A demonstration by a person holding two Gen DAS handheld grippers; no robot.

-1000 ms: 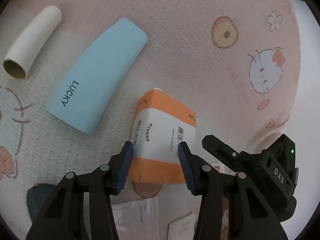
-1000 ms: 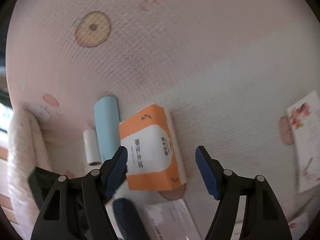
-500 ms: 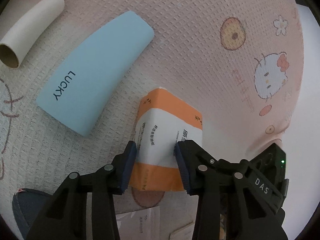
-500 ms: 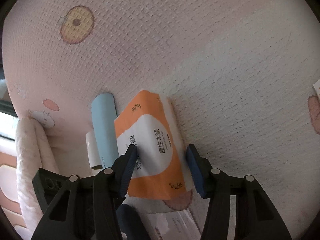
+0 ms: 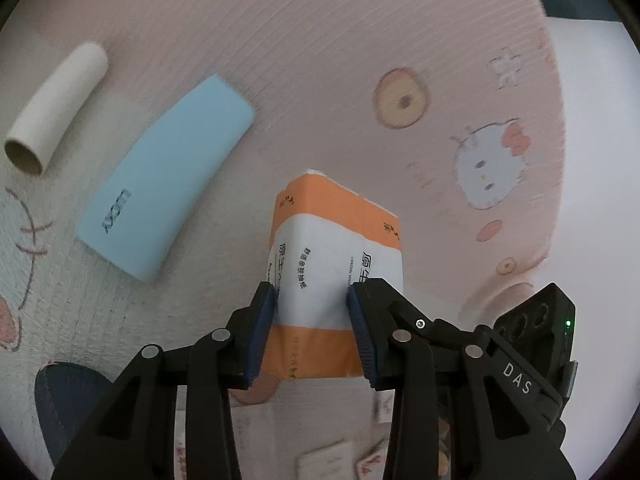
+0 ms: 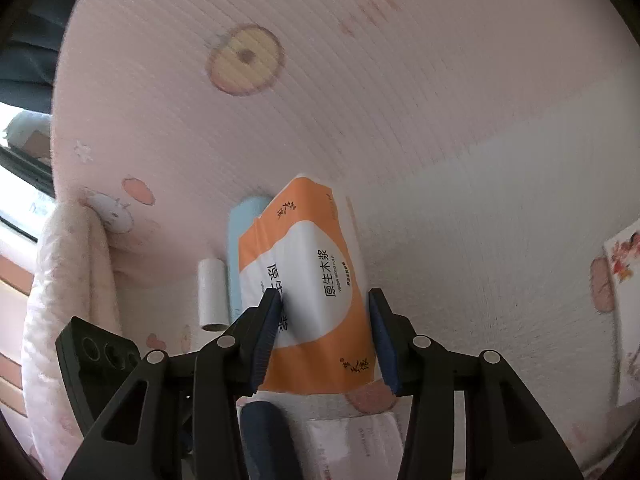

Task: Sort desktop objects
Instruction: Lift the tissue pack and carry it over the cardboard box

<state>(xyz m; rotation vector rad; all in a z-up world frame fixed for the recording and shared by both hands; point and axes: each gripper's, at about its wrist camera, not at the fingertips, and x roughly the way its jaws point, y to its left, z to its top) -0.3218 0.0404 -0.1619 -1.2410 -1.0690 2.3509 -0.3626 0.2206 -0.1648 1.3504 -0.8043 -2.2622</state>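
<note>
Both claws were clenched on the tissue pack (image 5: 332,276), the left claw (image 5: 310,336) across its near end and the right claw (image 6: 324,340), jaws closing, across its sides, holding it above the pink mat (image 5: 320,60). It looked light and soft (slick film wrap), best pinched mid-body; beyond lay a blue case (image 5: 168,184) and a tube (image 5: 56,104).

orange-and-white soft tissue pack (image 5: 336,264) with dark printed characters; pale blue curved case (image 5: 164,184) with dark lettering; off-white cardboard tube (image 5: 56,104); pink textured blanket (image 5: 320,60) patterned with yellow-centred rounds and a white cartoon cat; black grippers with blue pads (image 5: 260,332).
</note>
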